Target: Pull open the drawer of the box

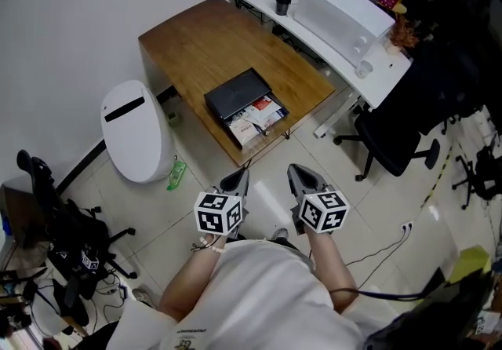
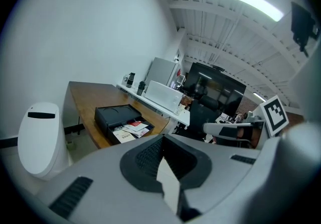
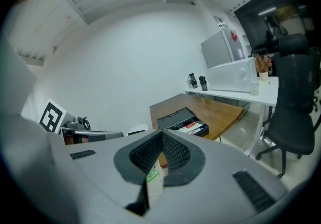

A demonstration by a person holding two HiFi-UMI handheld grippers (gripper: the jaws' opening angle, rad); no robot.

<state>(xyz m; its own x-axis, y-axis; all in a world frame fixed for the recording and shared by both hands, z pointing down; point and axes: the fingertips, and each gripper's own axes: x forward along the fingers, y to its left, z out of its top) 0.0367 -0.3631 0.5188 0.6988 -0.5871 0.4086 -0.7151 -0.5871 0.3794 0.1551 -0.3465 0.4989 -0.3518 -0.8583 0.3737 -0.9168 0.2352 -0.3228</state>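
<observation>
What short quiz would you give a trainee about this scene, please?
1. True or false: the drawer of the black box on the wooden table is shut.
2. What lies in the drawer? A) papers B) cups C) nothing
3. Are the jaws of the left gripper and the right gripper apart or together?

Key: 1 false, it stands open; 2 A; 3 together, with nothing between them.

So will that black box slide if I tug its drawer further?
Probably: the black box looks slim and light, sitting loose on the smooth wooden table. Its drawer, already out, shows only papers, so little weight likely anchors it.
</observation>
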